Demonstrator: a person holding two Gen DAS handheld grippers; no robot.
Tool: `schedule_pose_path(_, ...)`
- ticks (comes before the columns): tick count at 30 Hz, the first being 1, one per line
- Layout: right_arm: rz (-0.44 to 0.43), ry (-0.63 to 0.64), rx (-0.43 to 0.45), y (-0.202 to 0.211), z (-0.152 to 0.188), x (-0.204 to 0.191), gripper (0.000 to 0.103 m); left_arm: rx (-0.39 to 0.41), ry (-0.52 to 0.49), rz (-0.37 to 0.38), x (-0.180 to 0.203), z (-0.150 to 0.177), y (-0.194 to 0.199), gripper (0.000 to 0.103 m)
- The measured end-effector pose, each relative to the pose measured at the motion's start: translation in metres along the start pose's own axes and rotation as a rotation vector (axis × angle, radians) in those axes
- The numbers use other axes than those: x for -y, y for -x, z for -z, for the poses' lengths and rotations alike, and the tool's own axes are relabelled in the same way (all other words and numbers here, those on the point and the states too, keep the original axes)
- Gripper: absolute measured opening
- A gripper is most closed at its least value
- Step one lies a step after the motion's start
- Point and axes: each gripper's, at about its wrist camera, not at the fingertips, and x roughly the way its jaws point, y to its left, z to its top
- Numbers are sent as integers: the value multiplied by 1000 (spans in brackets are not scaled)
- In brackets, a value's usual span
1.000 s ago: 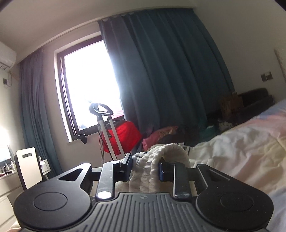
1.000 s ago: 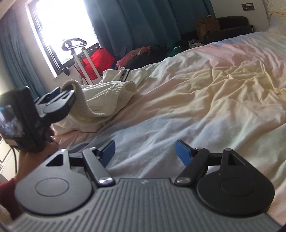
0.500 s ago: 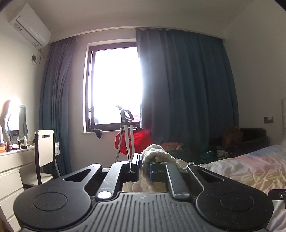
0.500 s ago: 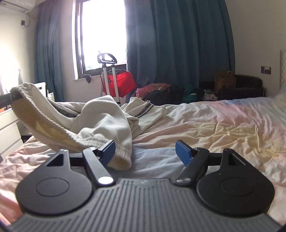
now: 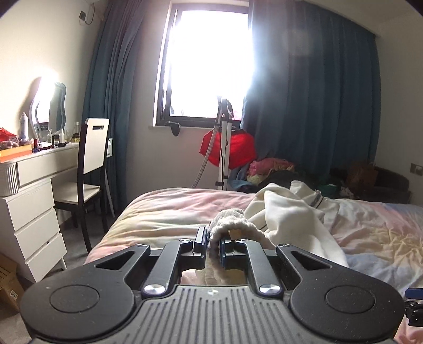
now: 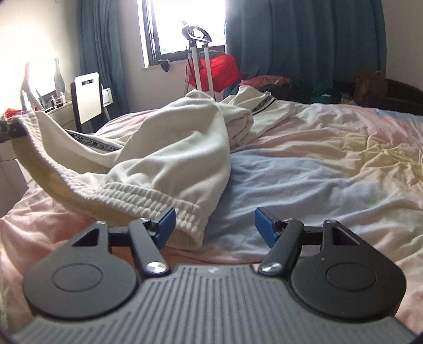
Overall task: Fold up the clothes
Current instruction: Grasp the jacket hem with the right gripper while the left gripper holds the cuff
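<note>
left gripper (image 5: 212,242): clamped tight on the ribbed waistband of the cream sweatpants (image 6: 169,148) | right gripper (image 6: 214,225): jaws closing, waistband corner between them, not pinched yet | sweatpants sprawled over the pastel bedsheet (image 6: 330,158)

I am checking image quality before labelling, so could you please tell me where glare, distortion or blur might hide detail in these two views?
Left wrist view: the window is blown out white and flares over the curtain; the walls bow from the fisheye. Right wrist view: the window and the mirror glare; the trousers are sharp and evenly lit.
</note>
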Motion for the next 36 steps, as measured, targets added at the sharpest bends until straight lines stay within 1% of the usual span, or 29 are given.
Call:
schedule_pose_path(3,-36,4,-52,-19,6,-8,68,-65,24,-33,-12,8,-10,12)
schedule_pose_path(6,-79,48,-105,-40,11,-15,68,-108,57,-36,-21,8,-23,15)
schedule_pose_path(7,-83,58,-117,-45,13,-18,68,-121,53,-37,-22,9,-27,15)
schedule_pose_path(9,-103,84,-123,-49,16,-22,68,-144,41,-41,-23,12,-35,15)
schedule_pose_path(12,-130,108,-114,-50,18,-28,68,-181,55,-43,-22,13,-46,17)
schedule_pose_path(15,-108,107,-77,-48,16,-29,67,-200,83,-59,-24,12,-55,20)
schedule_pose_path(19,-22,22,-25,-53,13,-16,67,-225,107,-86,-25,12,-65,22)
schedule_pose_path(21,9,-9,-11,-58,12,-9,61,-232,108,-88,-23,11,-66,23)
schedule_pose_path(22,23,-4,-6,-60,11,-8,51,-235,107,-88,-22,11,-66,24)
schedule_pose_path(23,20,8,-14,-64,11,-9,46,-238,107,-89,-22,10,-67,26)
schedule_pose_path(25,14,33,-30,-72,11,-12,43,-235,106,-77,-20,10,-66,31)
schedule_pose_path(27,-3,54,-27,-75,11,-16,30,-236,93,-71,-18,10,-65,33)
schedule_pose_path(28,-13,62,-19,-76,11,-18,21,-237,87,-70,-17,11,-65,34)
schedule_pose_path(30,-6,93,9,-70,8,-23,13,-245,88,-65,-17,10,-64,35)
schedule_pose_path(31,-3,102,28,-65,5,-24,11,-249,89,-62,-17,10,-63,37)
schedule_pose_path(33,-4,101,66,-52,-5,-25,11,-254,91,-81,-19,9,-59,40)
schedule_pose_path(35,-13,103,130,-30,-17,-27,11,-260,100,-115,-21,6,-51,44)
schedule_pose_path(36,-19,106,164,-18,-24,-29,11,-271,110,-111,-24,4,-47,45)
